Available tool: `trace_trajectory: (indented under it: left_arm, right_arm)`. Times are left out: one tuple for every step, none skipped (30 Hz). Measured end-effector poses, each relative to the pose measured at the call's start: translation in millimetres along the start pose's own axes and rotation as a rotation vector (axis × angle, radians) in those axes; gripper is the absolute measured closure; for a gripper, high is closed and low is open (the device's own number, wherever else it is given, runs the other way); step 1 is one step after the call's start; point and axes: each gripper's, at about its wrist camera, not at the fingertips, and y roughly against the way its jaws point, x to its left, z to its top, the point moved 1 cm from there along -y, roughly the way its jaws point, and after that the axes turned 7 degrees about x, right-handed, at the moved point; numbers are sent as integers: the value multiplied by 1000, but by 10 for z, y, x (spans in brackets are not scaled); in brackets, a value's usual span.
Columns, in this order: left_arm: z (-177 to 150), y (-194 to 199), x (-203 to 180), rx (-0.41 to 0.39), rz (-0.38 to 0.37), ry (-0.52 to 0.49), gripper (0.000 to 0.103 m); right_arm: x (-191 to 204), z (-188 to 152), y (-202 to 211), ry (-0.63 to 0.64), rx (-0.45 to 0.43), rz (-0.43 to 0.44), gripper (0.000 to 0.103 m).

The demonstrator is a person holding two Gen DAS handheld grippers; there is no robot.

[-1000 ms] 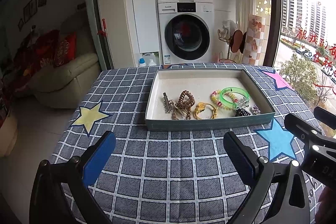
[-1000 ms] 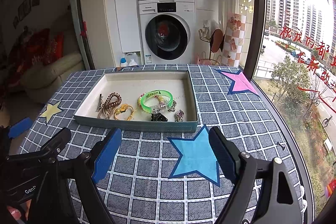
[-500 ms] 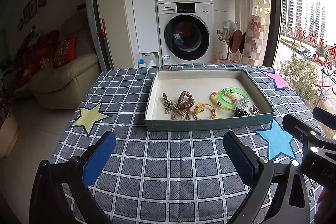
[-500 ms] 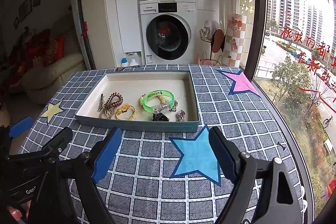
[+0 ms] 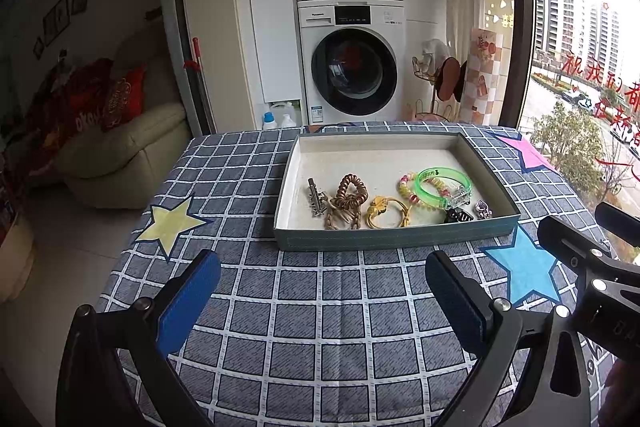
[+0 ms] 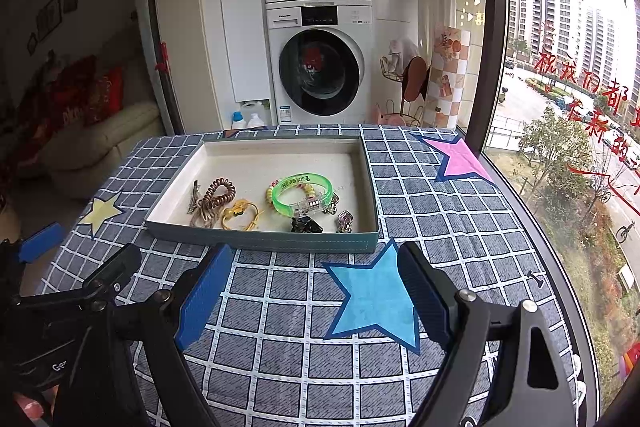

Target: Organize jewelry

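Nothing has moved since earlier: our left gripper [image 5: 322, 297] and right gripper [image 6: 316, 291] hover wide open, empty, over the checked cloth [image 5: 304, 311]; the jewelry [image 5: 384, 197] lies in the tray [image 5: 396, 237].

Bright daylight from window [image 6: 568, 75] at right; left dim; sharp focus; fisheye edges bowed, dark.

both cameras ride on the grippers, above the near edge of the table [image 5: 304, 307], tilted down and facing the washer [image 5: 354, 73] on the far wall. the left view sits further left, with the tray [image 5: 396, 237] right of centre; the right view has the tray [image 6: 260, 241] left of centre and more window [image 6: 568, 67]. both share the tray, the blue star [image 6: 372, 299] and the washer, at middling range.
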Motion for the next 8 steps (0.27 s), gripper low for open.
trace_trajectory:
  left_arm:
    - [0,5,0,-1,-3,1,0]
    - [1,11,2,-4,-5,1,0]
    - [0,19,4,-8,-7,-1,0]
    - [-2,26,2,-11,-6,-3,0]
    - [-1,30,0,-13,-4,-5,0]
    - [0,30,1,-12,-5,-6,0]
    - [-3,28,3,-10,-6,-5,0]
    - [-3,24,7,-7,-6,-3,0]
  right_arm:
    - [4,4,-1,0,0,1,16]
    - [-4,-3,-1,1,1,0,16]
    - [-5,-4,1,0,0,0,16]
    - [-5,-3,0,-1,0,1,16]
    - [-5,-4,0,0,0,1,16]
    - [-1,-2,0,0,0,1,16]
    - [3,1,-1,0,0,1,16]
    - [-2,0,3,0,1,1,16]
